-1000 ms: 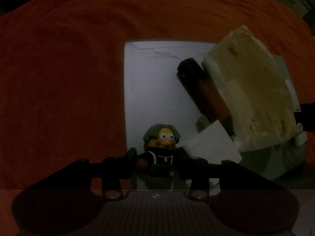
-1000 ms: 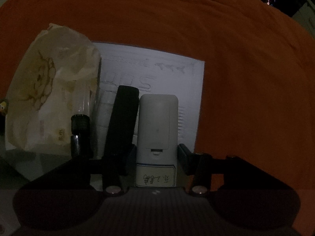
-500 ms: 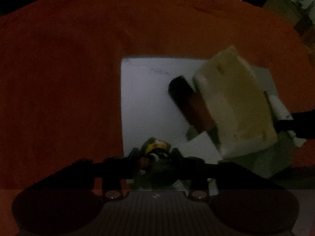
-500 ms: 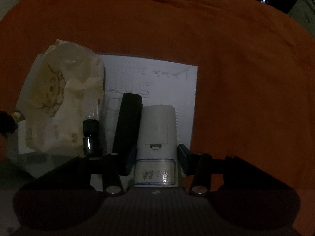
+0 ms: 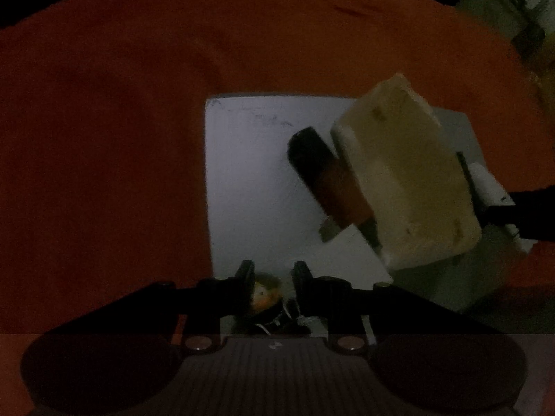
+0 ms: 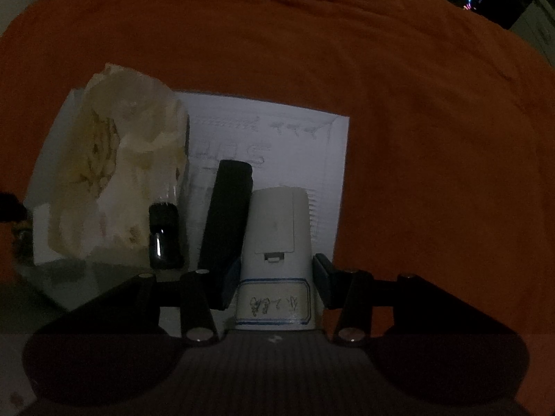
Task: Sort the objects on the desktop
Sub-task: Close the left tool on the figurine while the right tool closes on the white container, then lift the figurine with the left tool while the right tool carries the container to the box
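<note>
Left gripper (image 5: 271, 279) just reopening slightly around toy duck (image 5: 265, 293); right gripper (image 6: 276, 279) clamping white remote (image 6: 275, 239), presumably both for sorting.

The orange cloth (image 6: 416, 121) looks matt and softly creased, and the white paper (image 6: 298, 145) on it is flat and matt with faint pencil marks. The pale pack (image 6: 114, 173) has a crinkly, translucent plastic wrap, while the white remote (image 6: 277, 222) is smooth matt plastic with a paper label (image 6: 272, 303). The small dark bottle (image 6: 163, 235) shows a glossy glint; the black bar (image 6: 225, 215) is matt.
</note>
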{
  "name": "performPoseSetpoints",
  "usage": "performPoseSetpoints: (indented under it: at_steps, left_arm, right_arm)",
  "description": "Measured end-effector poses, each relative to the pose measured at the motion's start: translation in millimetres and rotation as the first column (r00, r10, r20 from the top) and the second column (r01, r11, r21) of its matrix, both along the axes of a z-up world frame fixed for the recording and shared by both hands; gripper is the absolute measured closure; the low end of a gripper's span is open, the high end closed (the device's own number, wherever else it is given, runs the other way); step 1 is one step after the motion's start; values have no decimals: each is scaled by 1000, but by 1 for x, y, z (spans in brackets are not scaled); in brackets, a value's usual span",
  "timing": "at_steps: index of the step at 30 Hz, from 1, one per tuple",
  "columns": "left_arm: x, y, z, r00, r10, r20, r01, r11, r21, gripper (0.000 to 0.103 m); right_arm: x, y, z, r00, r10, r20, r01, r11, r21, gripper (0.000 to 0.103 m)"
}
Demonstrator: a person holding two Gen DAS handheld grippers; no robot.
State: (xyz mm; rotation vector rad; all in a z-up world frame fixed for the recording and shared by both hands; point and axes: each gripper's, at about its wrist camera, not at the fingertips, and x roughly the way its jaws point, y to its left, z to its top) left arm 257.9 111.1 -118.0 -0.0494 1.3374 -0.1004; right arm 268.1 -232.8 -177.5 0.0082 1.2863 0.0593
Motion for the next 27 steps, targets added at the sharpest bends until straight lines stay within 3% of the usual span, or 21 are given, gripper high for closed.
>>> performPoseSetpoints:
  at_steps: [1,13,16,22,25,27]
  left_arm:
    - [0,1,0,1000,0,-1,0,1000,7,70]
    - [-4,-3,-7,997,-31,-75,35,999,40,65]
    - [-7,-6,-7,996,-9,-83,16,996,87,55]
    - [-18,-15,-2,994,0,-107,11,995,103,55]
    - [-20,-25,-6,992,-30,-120,45,991,126,42]
    - [-18,-30,-10,993,-23,-119,39,990,136,41]
  right_arm:
    - [1,2,0,1000,10,-1,-10,1000,-14,54]
    - [10,20,-17,996,66,-64,-73,990,-120,53]
    - [9,22,-18,995,77,-70,-87,984,-153,47]
    - [8,15,-22,994,58,-93,-71,988,-140,39]
    - [8,10,-25,995,50,-85,-61,990,-127,35]
    - [8,8,-27,996,49,-78,-58,991,-116,35]
